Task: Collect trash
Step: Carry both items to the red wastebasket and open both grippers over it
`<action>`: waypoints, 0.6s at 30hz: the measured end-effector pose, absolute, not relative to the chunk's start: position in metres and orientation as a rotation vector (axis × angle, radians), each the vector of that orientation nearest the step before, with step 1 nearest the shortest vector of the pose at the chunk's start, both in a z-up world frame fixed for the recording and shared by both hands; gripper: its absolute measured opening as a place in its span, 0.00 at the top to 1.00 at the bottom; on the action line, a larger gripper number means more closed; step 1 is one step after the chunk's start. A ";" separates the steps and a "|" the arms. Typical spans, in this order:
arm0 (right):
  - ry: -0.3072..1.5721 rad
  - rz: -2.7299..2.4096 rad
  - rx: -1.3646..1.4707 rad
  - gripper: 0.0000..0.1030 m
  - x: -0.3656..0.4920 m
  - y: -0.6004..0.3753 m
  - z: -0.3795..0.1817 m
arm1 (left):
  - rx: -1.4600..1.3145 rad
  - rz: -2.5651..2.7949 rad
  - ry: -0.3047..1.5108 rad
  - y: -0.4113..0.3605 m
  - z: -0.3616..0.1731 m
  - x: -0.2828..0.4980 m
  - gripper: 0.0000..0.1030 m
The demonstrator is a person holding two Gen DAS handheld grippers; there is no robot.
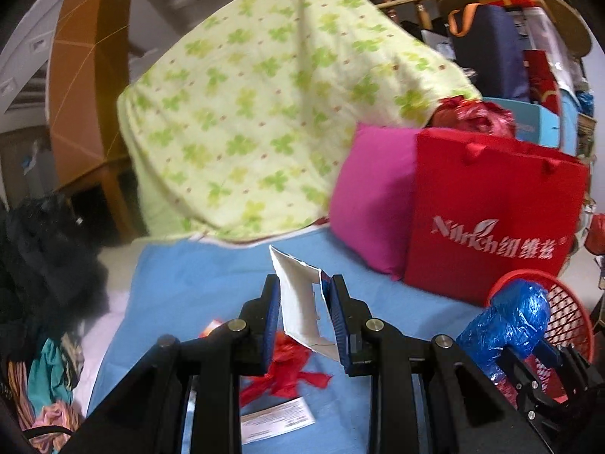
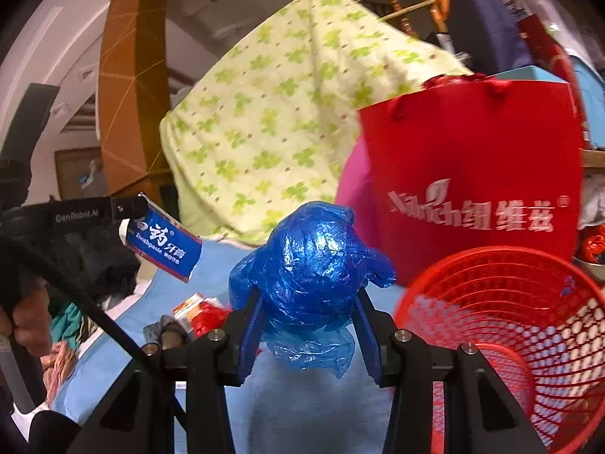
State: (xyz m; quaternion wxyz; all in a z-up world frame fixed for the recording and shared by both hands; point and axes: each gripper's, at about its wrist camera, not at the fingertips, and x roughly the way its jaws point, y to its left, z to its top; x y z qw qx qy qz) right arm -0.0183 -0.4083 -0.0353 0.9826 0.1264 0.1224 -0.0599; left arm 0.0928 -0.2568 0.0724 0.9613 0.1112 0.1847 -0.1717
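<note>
Left gripper [image 1: 305, 316] clamps flattened blue-white toothpaste carton [image 1: 302, 302]: light, stiff, edge-held. Right gripper [image 2: 308, 319] squeezes crumpled blue plastic bag [image 2: 308, 261]: soft, slippery, beside red mesh basket [image 2: 503, 340].

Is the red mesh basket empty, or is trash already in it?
Apparently empty. The right wrist view looks into the red mesh basket and shows only bare mesh; the blue plastic bag is outside, in the right gripper.

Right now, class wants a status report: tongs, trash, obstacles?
Left tongs grip toothpaste box. Right tongs grip blue bag. Basket beside it, open, unobstructed.
</note>
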 end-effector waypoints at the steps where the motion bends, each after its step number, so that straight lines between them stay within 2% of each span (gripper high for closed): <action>1: 0.233 -0.137 0.265 0.52 -0.024 -0.416 -0.035 | 0.228 -0.363 0.368 -0.265 0.075 0.090 0.73; 11: 0.195 -0.306 0.358 0.52 -0.058 -0.478 -0.034 | 0.265 -0.551 0.345 -0.355 0.086 0.053 0.73; 18: 0.227 -0.397 0.414 0.52 -0.073 -0.513 -0.040 | 0.294 -0.696 0.424 -0.412 0.065 0.041 0.73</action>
